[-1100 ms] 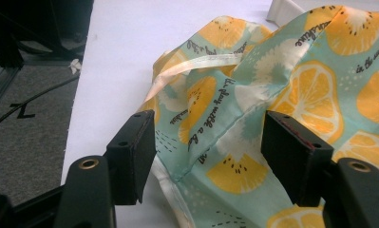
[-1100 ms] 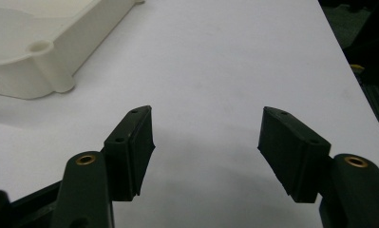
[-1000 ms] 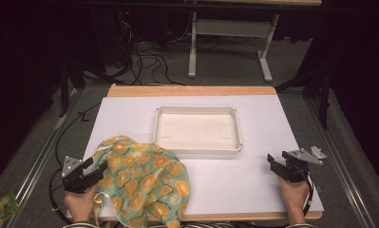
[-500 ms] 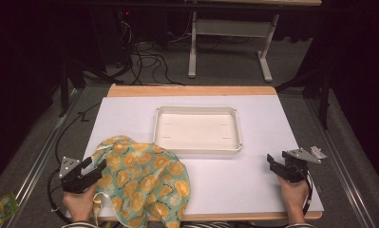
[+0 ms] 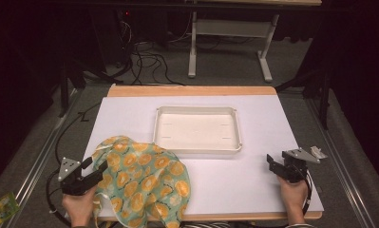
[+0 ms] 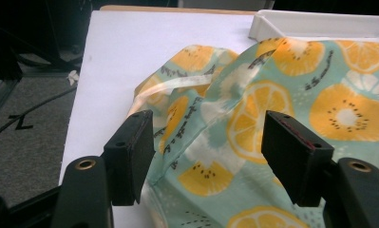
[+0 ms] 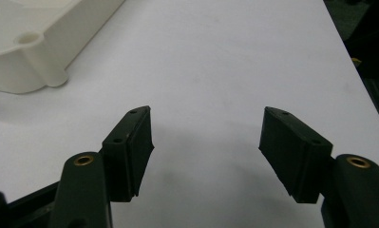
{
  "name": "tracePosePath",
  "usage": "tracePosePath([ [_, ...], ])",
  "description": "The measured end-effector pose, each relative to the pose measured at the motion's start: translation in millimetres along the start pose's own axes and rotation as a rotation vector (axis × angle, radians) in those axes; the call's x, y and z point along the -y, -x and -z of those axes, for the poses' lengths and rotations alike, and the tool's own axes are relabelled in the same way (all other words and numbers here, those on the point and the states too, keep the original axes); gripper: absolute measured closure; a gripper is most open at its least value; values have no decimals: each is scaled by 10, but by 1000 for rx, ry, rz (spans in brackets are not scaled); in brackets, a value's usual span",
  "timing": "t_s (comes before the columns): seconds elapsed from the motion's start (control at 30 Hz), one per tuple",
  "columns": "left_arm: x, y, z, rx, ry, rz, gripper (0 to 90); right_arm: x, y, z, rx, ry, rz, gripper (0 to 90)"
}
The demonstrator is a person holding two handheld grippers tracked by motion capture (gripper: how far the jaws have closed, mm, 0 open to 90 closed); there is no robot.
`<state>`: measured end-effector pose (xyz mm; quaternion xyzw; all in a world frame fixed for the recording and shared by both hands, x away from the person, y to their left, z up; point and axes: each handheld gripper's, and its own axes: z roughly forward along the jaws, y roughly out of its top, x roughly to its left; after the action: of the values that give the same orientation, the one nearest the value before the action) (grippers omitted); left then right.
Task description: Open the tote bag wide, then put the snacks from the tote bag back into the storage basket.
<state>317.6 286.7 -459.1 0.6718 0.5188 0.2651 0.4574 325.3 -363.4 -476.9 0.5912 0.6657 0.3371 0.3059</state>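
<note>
I'm just starting: the citrus-print cloth (image 5: 142, 180) lies crumpled at the near left of the table (image 5: 272, 118), one edge touching the white tray (image 5: 196, 129). My left gripper (image 6: 206, 152) straddles a fold, jaws apart, nothing pinched yet. My right gripper (image 5: 278, 167) waits spread wide over bare table, near right.

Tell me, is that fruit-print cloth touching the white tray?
Touching. In the high view the cloth reaches the tray with its far edge lying against the near rim; the left gripper view also shows the fabric running up to the rim with no gap.
</note>
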Motion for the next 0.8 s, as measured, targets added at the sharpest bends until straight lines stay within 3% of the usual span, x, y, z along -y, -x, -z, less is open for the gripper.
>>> tracePosePath([
  [0.3, -133, 161, 90, 47, -8, -27, 359, 0, 2, -3, 1, -3, 2, 350],
  [0.5, -168, 196, 96, 81, -27, -6, 361, -4, 2, -11, 0, -11, 4, 353],
  [0.8, -229, 335, 83, 132, -48, -34, 362, -3, 6, -11, -4, -8, 2, 353],
])
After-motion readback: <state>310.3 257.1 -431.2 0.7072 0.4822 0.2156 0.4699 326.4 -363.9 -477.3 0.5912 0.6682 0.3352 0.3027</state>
